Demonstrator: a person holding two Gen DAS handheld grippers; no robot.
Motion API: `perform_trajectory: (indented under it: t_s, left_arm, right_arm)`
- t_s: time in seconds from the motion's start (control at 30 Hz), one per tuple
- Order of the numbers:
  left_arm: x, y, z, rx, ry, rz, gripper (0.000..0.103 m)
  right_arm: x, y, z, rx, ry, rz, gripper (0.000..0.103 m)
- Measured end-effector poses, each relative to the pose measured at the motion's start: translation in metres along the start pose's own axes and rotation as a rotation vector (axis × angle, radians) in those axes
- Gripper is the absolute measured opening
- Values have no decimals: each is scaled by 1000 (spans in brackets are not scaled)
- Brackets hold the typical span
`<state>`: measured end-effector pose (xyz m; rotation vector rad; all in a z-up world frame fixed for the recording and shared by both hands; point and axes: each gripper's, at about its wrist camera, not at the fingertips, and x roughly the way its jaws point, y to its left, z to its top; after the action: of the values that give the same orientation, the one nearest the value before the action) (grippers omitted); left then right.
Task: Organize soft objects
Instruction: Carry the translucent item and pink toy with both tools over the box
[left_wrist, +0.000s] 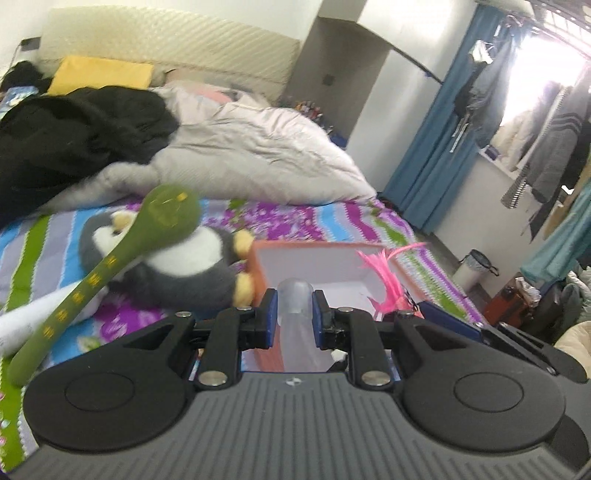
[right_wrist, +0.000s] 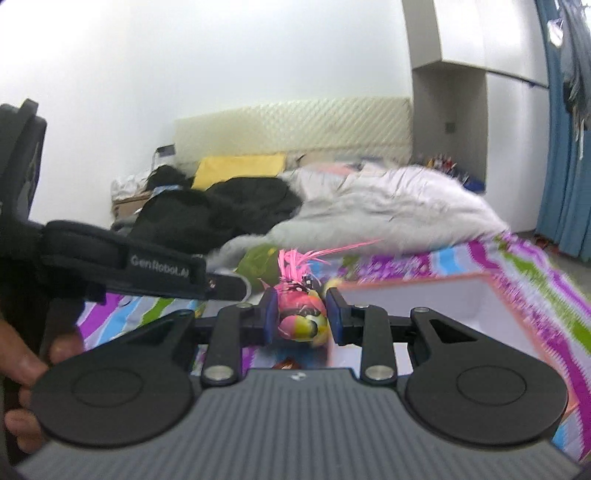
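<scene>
My left gripper (left_wrist: 294, 314) is shut on a soft translucent tube-shaped object (left_wrist: 297, 325) and holds it over the open orange-rimmed white box (left_wrist: 314, 264) on the bed. A grey-and-white plush penguin (left_wrist: 177, 258) lies left of the box, with a green plush snake (left_wrist: 110, 266) across it. My right gripper (right_wrist: 300, 314) is shut on a colourful bird toy (right_wrist: 301, 314) with pink feathers, just left of the box (right_wrist: 436, 306). Its pink feathers (left_wrist: 380, 273) show at the box's right wall in the left wrist view.
The bed has a striped floral sheet (left_wrist: 295, 218), a rumpled grey duvet (left_wrist: 251, 147), black clothes (left_wrist: 74, 136) and a yellow pillow (left_wrist: 99, 74). A white bin (left_wrist: 474, 269), blue curtain (left_wrist: 443, 129) and hanging clothes (left_wrist: 546, 147) are to the right. The left hand's gripper body (right_wrist: 110, 266) crosses the right wrist view.
</scene>
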<state>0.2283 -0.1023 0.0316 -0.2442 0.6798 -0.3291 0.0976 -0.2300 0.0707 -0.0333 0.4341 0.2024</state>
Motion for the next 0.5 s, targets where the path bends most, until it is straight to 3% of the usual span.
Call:
perform_trajectory:
  t_s: [0.2,0.37,0.5]
  left_arm:
    - [28,-35,12,36,37,-53,23]
    - [71,-54,12,47,123,-102,23]
    - [114,-56,7,60,215,-105,23]
  right_arm:
    - [6,-41,12,36,23,-66,32]
    - [16,-77,5,85,70,-112,32]
    - [33,-110,-15,151,166,-146,32]
